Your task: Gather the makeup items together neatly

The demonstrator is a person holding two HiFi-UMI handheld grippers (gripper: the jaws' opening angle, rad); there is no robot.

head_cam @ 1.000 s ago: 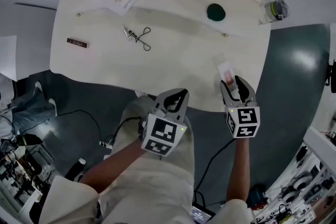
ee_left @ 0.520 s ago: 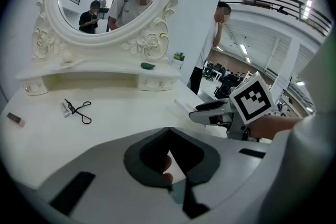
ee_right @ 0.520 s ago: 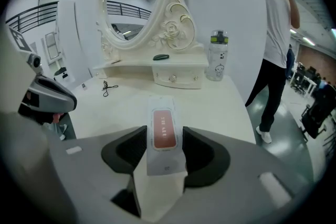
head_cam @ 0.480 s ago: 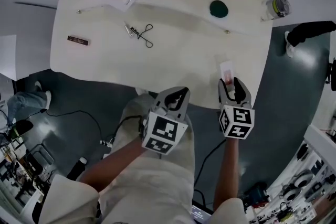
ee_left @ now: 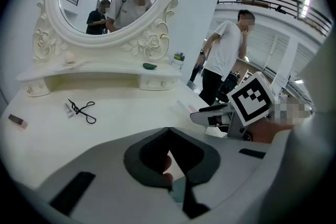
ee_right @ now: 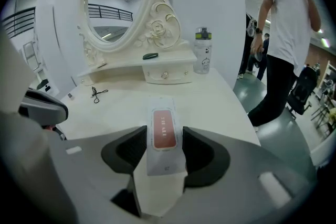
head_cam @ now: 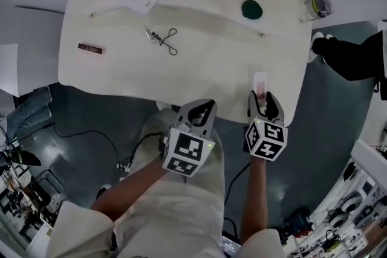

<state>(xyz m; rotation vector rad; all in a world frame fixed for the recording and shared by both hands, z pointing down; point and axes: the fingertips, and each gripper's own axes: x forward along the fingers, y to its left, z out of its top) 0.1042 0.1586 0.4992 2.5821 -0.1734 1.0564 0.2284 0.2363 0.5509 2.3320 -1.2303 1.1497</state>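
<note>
Jaws of the right gripper (head_cam: 261,99) clamp the clear flat sachet with a red label (ee_right: 163,131) at the white vanity top's (head_cam: 181,75) near right edge. I note the left gripper (head_cam: 207,107) closed, empty.

The right hand-held gripper (head_cam: 262,101) has rolled, so its marker cube (head_cam: 266,140) now sits tilted and nearer the person's lap than a second ago. At the right edge a bystander's dark-trousered leg (head_cam: 354,60) and pale shoe (head_cam: 318,44) have stepped in beside the surface (head_cam: 199,69), where there was bare floor before.
</note>
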